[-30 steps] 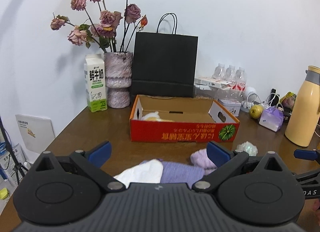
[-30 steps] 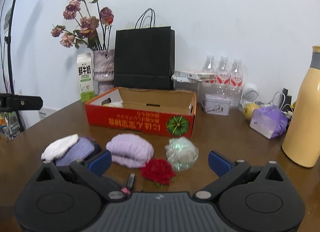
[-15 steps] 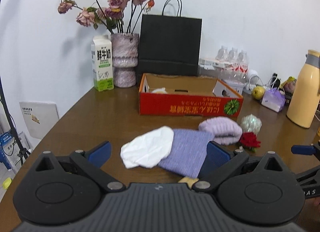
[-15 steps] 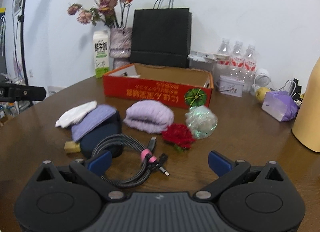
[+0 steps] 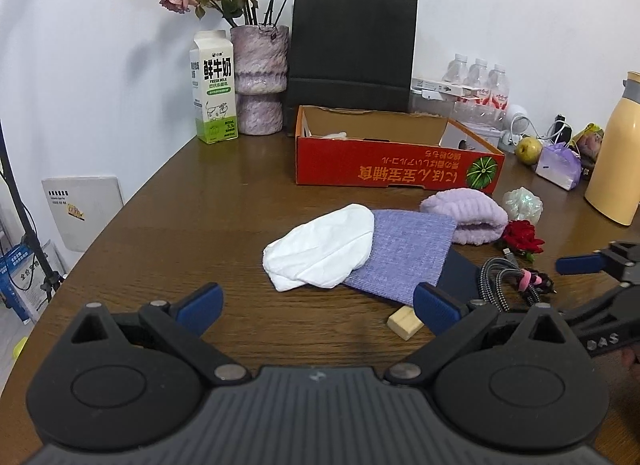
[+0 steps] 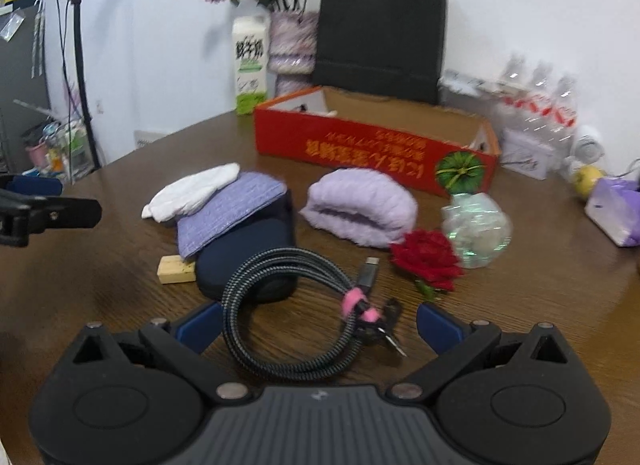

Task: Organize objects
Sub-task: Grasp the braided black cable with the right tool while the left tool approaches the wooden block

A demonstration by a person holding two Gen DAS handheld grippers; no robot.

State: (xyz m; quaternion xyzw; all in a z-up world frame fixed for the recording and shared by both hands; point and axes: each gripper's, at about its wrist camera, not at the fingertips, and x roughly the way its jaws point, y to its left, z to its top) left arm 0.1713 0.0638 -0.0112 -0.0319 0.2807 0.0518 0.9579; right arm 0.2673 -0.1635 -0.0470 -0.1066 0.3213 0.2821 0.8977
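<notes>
On the brown table lie a white cloth [image 5: 320,251] [image 6: 192,193], a purple woven cloth [image 5: 404,253] [image 6: 228,213] over a dark navy case [image 6: 256,253], a fluffy lilac towel [image 5: 466,217] [image 6: 360,205], a red rose [image 5: 522,237] [image 6: 426,259], a shiny plastic ball [image 5: 522,205] [image 6: 476,229], a coiled braided cable [image 5: 508,275] [image 6: 288,305] and a small wooden block [image 5: 405,323] [image 6: 176,265]. A red cardboard box [image 5: 396,169] [image 6: 376,149] stands behind them, open. My left gripper [image 5: 318,303] is open and empty, short of the cloths. My right gripper [image 6: 318,323] is open, its jaws either side of the cable.
At the back stand a milk carton [image 5: 214,87], a vase of dried roses [image 5: 260,81], a black paper bag [image 5: 352,49], water bottles [image 5: 476,81] and a yellow thermos [image 5: 620,153]. A purple pouch [image 6: 616,205] and a pear [image 6: 588,179] sit far right.
Both grippers have pulled back and risen, so more of the table shows. The cable, navy case and wooden block have come into view. Nothing was grasped.
</notes>
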